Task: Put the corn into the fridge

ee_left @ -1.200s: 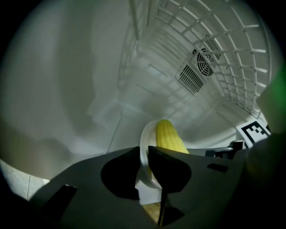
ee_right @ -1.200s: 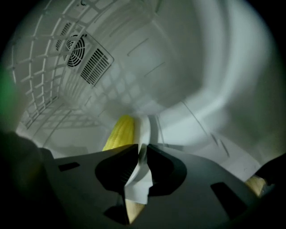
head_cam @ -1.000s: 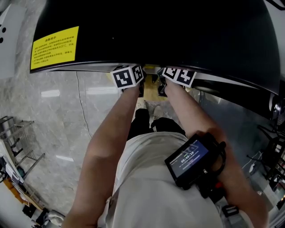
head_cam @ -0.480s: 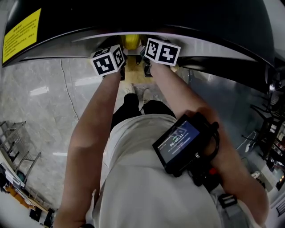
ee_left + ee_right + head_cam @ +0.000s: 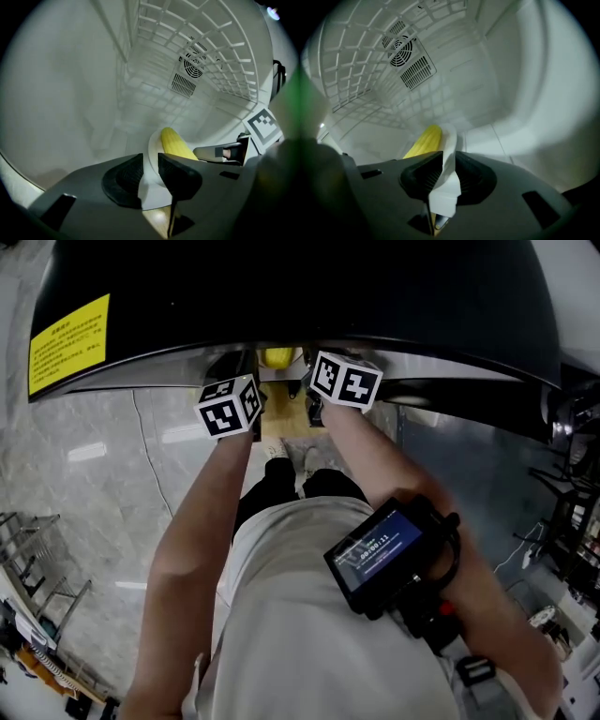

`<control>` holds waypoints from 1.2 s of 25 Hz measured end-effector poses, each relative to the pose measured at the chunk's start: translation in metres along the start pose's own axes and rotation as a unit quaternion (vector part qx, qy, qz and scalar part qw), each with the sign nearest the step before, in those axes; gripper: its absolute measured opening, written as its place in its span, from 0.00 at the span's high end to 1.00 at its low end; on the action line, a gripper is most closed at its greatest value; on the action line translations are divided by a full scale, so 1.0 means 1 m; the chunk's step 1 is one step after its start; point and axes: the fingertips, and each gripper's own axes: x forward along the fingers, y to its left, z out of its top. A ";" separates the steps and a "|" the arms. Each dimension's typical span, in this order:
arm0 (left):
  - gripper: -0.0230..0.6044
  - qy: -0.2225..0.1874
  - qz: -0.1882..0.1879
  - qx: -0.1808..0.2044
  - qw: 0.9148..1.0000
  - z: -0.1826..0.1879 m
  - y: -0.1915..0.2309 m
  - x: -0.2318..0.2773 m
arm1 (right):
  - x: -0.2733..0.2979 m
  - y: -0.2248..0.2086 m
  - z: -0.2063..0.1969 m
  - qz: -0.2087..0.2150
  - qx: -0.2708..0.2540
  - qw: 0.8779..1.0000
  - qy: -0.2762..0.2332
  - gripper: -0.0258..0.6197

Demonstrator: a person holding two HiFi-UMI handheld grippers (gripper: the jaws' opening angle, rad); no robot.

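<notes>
Both grippers at the mouth of the fridge (image 5: 70,93), carrying 1 white plate (image 5: 153,143) between them. Left gripper (image 5: 150,169) is clenched on the plate's near rim; right gripper (image 5: 449,171) is clenched on the opposite rim, with the white edge pinched flat between its ribbed pads. Corn (image 5: 174,143), 1 yellow cob, lies on the plate between the 2 grips, tip pointing toward the back wall. It is inside the white cavity, under the wire shelf (image 5: 187,28) and short of the fan vent (image 5: 190,70). Cannot tell whether the plate touches the fridge floor yet. Judgement on the step: this is the set-down. Both rims should stay level so the cob does not roll, and the 2 grippers should move forward together rather than 1 leading. Lower until the plate bears on the floor of the compartment, and only then release both sides, backing straight out so the jaws don't drag the rim. Keep clear of the shelf above. Writing: yellow sticker (image 5: 67,343) on the fridge's black outer shell carries several lines of small dark print, too small to read. The screen strapped to the right forearm (image 5: 380,554) shows light text, not legible. No brand seen inside the cavity.
</notes>
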 end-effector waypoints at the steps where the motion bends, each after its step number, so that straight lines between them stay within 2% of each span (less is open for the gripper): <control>1: 0.84 -0.001 -0.001 0.000 1.000 0.000 0.001 -0.001 | -0.001 0.001 0.000 0.000 -0.001 1.000 -0.002 0.85; 8: 0.83 -0.004 -0.020 0.023 1.000 0.009 0.001 -0.010 | -0.012 0.007 0.006 0.012 -0.011 1.000 -0.012 0.85; 16: 0.84 -0.013 -0.031 0.029 0.999 0.010 0.004 -0.022 | -0.020 0.014 0.003 0.033 -0.023 0.999 -0.016 0.85; 18: 0.93 -0.018 -0.031 0.032 0.999 0.010 0.007 -0.025 | -0.019 0.016 0.001 0.038 -0.025 0.999 -0.016 0.85; 22: 0.95 -0.025 -0.038 0.024 0.999 0.003 0.002 -0.037 | -0.026 0.017 -0.003 0.044 -0.035 0.998 -0.015 0.95; 30: 0.95 -0.046 -0.039 0.005 0.998 -0.009 0.005 -0.070 | -0.038 0.025 -0.011 0.075 -0.059 0.995 -0.005 0.95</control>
